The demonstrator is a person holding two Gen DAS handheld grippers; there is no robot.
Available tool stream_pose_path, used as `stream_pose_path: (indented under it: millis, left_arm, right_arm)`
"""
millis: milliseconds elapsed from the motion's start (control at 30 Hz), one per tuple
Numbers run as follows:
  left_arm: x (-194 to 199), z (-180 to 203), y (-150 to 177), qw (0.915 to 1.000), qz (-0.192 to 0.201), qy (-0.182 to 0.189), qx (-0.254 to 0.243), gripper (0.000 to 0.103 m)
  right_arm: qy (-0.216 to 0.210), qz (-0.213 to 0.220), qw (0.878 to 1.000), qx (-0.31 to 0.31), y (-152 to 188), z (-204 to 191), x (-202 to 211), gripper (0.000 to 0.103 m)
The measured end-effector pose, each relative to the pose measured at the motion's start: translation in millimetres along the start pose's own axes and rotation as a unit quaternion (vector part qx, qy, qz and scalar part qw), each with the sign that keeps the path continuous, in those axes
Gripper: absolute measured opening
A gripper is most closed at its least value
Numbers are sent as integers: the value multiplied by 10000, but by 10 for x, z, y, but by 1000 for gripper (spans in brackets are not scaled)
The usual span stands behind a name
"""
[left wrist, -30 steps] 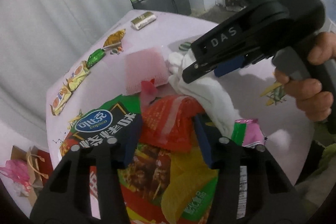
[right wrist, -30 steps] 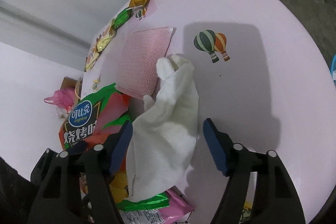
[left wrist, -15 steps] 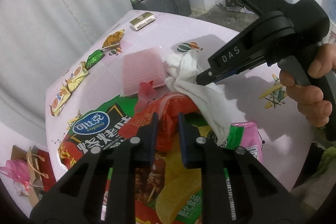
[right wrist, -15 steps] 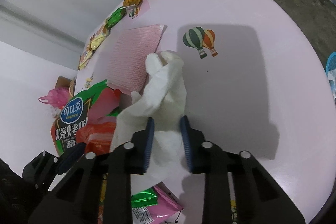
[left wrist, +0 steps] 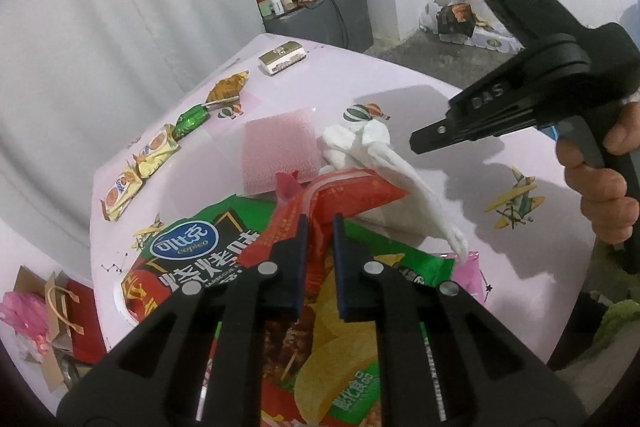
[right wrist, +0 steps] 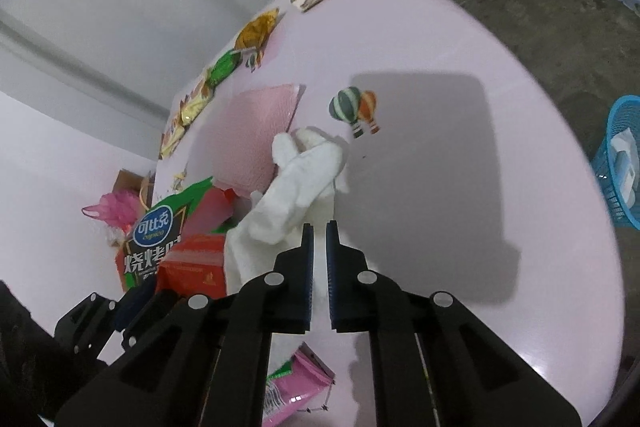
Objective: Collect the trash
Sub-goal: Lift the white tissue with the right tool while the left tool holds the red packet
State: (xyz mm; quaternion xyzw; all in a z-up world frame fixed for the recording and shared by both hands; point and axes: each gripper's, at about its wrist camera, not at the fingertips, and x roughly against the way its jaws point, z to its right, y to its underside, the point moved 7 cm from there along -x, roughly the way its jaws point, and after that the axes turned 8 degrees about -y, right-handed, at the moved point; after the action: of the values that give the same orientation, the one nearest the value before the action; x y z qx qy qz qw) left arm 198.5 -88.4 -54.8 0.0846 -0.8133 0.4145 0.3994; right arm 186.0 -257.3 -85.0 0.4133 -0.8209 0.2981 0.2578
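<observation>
A heap of snack wrappers lies at the near edge of the pink table (left wrist: 400, 83). My left gripper (left wrist: 318, 223) is closing, and its pads pinch the top of a red snack bag (left wrist: 344, 195) that stands up from the heap. Under it lies a green and black chip bag (left wrist: 188, 259). My right gripper (right wrist: 318, 227) is shut on a white tissue (right wrist: 300, 171), which stretches away over the table. In the left wrist view the right gripper (left wrist: 416, 145) comes in from the right, held by a hand, above the tissue (left wrist: 404, 183).
A pink square pad (left wrist: 280, 151) lies just past the heap. Small snack packs (left wrist: 156, 151), a green candy (left wrist: 190, 117), a gold wrapper (left wrist: 228, 91) and a small box (left wrist: 282, 57) line the far left edge. A blue basket (right wrist: 620, 167) stands on the floor at right.
Both grippers went from wide open to closed: the left onto the red bag, the right onto the white tissue. The tissue is now pulled up and stretched.
</observation>
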Motion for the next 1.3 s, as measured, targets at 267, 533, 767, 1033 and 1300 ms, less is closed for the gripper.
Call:
stream_pose_path:
  millis: [267, 533, 767, 1033, 1300]
  left_arm:
    - [23, 21, -24, 9999, 51, -163, 3, 9]
    - [27, 38, -23, 9997, 28, -248, -58, 9]
    - [38, 58, -25, 9996, 24, -261, -67, 9]
    - [44, 63, -28, 9996, 28, -283, -76, 9]
    - [57, 53, -36, 9995, 36, -297, -55, 9]
  right_arm:
    - [-163, -100, 9989, 420, 151, -167, 96, 50]
    - [-88, -542, 9955, 769, 343, -283, -79, 51]
    - [269, -590, 9920, 1085, 384, -333, -168, 51]
    - [451, -658, 9909, 1081, 376, -257, -243, 41]
    - [359, -548, 9946, 811, 350, -151, -163, 15]
